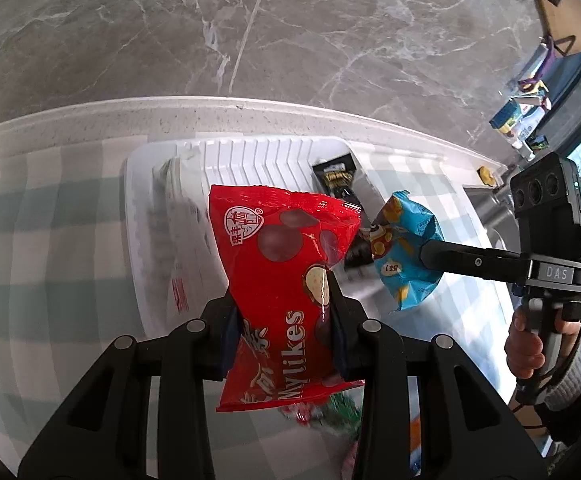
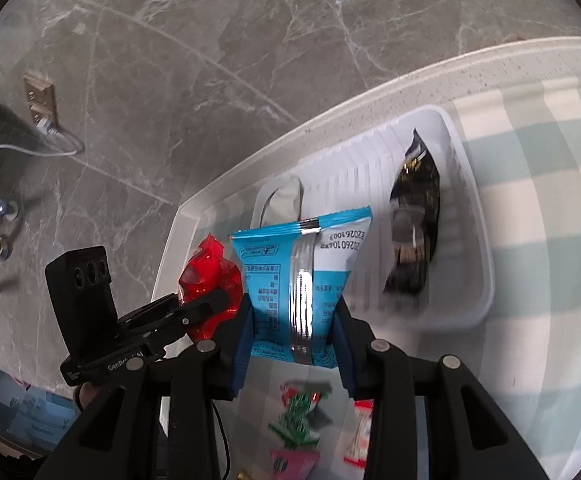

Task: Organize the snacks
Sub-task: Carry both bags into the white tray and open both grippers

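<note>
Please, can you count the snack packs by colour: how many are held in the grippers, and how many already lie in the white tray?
Red pack, held by left gripper: 1
Blue pack, held by right gripper: 1
Black pack, lying in white tray: 1
Total: 3

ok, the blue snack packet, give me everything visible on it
The blue packet is a glossy foil pillow pack with crimped ends. One face shows a silver back seam, printed text and a date code; the other shows cartoon art and yellow pieces. The right gripper clamps its lower part, holding it upright in the air above the white tray, beside the red packet.
</note>
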A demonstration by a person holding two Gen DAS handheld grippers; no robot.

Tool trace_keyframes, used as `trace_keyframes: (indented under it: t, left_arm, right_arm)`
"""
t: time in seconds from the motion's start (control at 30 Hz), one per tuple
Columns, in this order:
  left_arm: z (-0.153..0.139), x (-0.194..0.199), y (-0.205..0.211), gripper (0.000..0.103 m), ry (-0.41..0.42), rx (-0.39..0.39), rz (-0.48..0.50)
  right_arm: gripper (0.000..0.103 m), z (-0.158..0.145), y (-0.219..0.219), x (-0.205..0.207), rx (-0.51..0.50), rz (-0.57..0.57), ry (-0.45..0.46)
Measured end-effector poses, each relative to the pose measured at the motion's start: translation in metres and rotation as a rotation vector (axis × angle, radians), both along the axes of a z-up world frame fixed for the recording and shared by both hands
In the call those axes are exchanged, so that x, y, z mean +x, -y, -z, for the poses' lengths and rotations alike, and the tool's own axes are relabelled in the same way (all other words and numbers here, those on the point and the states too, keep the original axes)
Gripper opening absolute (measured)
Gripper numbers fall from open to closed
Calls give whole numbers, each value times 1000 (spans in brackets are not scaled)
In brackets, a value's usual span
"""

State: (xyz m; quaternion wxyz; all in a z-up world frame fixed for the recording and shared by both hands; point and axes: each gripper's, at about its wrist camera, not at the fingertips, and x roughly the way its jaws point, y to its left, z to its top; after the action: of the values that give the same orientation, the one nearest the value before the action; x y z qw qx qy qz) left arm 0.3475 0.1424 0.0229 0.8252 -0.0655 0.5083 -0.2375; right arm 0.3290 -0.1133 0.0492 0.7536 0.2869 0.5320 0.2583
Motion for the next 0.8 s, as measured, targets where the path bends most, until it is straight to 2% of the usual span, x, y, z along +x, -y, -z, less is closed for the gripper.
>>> trace_keyframes:
  t: [0.37, 0.8]
  left_arm:
    - [25, 43, 4, 34, -33, 2, -2]
    - [49, 65, 15, 34, -55, 20, -12]
  right_arm:
    - [39, 16, -3, 38, -15, 6, -33]
    - [41, 32, -11, 61, -55, -5, -52]
